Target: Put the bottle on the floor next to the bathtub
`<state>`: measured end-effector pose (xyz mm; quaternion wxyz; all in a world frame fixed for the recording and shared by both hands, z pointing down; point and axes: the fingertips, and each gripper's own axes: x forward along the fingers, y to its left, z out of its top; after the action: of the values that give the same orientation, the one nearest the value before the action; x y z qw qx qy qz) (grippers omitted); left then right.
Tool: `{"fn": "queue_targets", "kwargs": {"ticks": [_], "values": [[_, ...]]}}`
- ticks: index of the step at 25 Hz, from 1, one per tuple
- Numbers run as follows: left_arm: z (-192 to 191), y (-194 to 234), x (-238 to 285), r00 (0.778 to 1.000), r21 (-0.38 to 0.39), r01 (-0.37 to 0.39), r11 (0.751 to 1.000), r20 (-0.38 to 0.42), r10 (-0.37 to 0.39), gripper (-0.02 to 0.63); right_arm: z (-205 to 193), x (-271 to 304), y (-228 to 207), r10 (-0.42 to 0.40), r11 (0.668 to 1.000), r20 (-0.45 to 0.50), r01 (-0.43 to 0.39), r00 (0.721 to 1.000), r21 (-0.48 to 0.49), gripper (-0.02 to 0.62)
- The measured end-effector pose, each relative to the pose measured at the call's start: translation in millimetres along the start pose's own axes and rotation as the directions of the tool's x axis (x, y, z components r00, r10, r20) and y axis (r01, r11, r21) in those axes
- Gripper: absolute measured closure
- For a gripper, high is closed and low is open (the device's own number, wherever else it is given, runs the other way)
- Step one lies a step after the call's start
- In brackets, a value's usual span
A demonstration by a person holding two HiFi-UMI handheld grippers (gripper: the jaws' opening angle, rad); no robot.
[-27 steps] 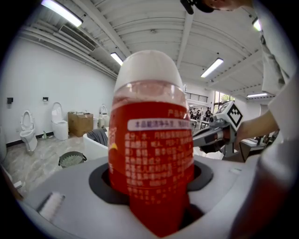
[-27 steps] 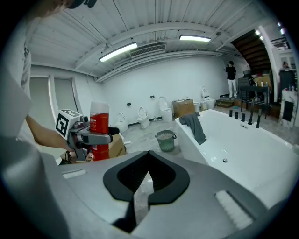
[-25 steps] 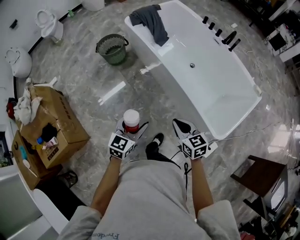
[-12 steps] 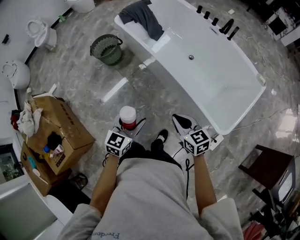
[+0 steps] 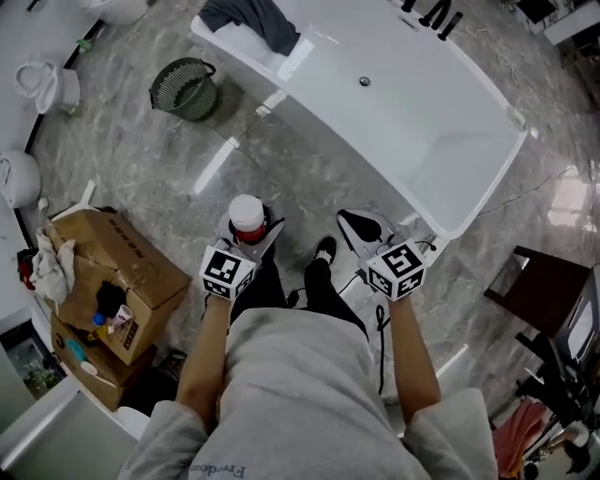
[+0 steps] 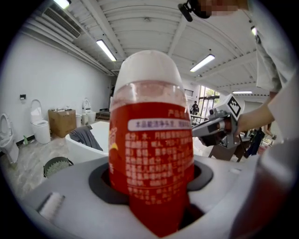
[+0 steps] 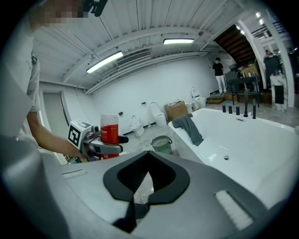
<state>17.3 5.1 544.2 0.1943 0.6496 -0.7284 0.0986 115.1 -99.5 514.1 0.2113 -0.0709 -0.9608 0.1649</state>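
A bottle [image 5: 247, 219] with a white cap and red label stands upright in my left gripper [image 5: 251, 236], which is shut on it at waist height. In the left gripper view the bottle [image 6: 152, 140] fills the middle, its base wedged between the jaws. My right gripper [image 5: 357, 232] is shut and holds nothing; its jaws meet at their tips in the right gripper view [image 7: 148, 161]. That view also shows the bottle [image 7: 109, 135] off to the left. The white bathtub [image 5: 412, 178] lies ahead and to the right, its near rim just beyond the right gripper.
A grey cloth [image 5: 253, 19] hangs over the tub's far end, black taps [image 5: 433, 13] at the other. A green wire basket [image 5: 185, 88] sits on the marble floor. Cardboard boxes [image 5: 117, 272] stand at left, a dark stool [image 5: 542, 292] at right, toilets [image 5: 47, 82] at far left.
The person has stepped toward the bathtub, so tub, basket and boxes slid down and left in the head view. Both grippers moved forward; the bottle stays gripped and the right gripper stays shut.
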Motion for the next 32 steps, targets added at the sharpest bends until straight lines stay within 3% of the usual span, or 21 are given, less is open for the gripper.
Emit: {"fn": "queue_targets", "kwargs": {"ticks": [7, 13, 19, 28, 32], "values": [[-1, 26, 15, 0.984, 0.067, 0.181, 0.981, -0.018, -0.18, 0.273, 40, 28, 38, 0.114, 0.992, 0.043, -0.111, 0.993, -0.061, 0.594], [4, 44, 24, 0.929, 0.116, 0.369, 0.922, -0.051, -0.365, 0.273, 83, 74, 63, 0.138, 0.978, -0.02, -0.14, 0.99, -0.157, 0.593], [0, 53, 34, 0.838, 0.188, 0.545, 0.817, -0.108, -0.534, 0.273, 102, 120, 85, 0.168, 0.956, -0.124, -0.192, 0.978, -0.22, 0.575], [-13, 61, 35, 0.686, 0.254, 0.727, 0.638, -0.21, -0.697, 0.273, 103, 161, 94, 0.076, 0.938, -0.235, -0.149, 0.969, -0.312, 0.355], [-17, 50, 37, 0.623, 0.3, 0.777, 0.554, -0.239, -0.745, 0.273, 93, 172, 97, 0.052, 0.937, -0.298, -0.149, 0.953, -0.315, 0.312]]}}
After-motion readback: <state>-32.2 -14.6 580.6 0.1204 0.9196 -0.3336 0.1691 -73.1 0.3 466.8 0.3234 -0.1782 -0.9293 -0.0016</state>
